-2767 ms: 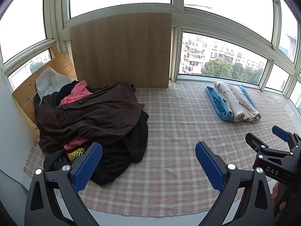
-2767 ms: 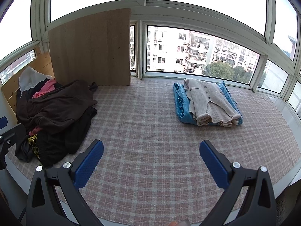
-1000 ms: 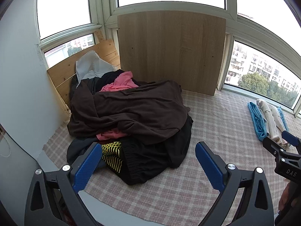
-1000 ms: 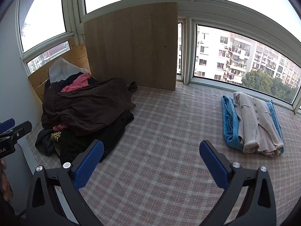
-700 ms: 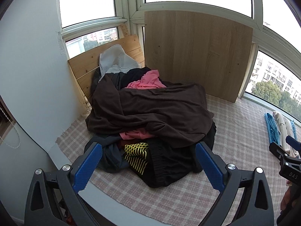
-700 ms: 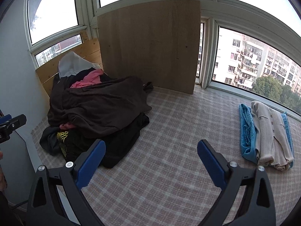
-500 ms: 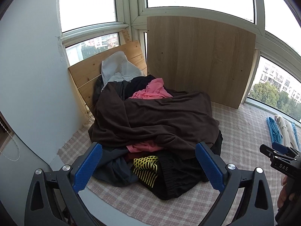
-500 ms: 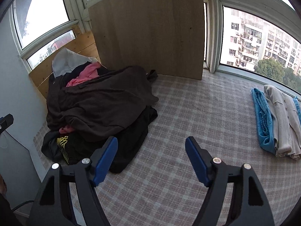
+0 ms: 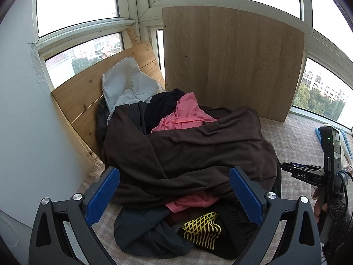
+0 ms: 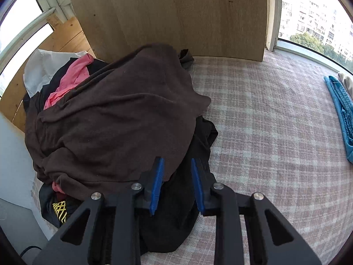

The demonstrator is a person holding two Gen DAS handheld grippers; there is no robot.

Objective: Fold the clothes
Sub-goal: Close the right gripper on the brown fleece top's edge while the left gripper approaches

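Brown garment (image 10: 114, 119), closing right hand-held gripper (image 10: 176, 184) at edge

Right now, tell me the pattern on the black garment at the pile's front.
Yellow lattice and stripes; left wrist view.

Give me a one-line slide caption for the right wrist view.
Right gripper closing over the edge of the brown garment atop the unfolded clothes pile on the checked cloth.
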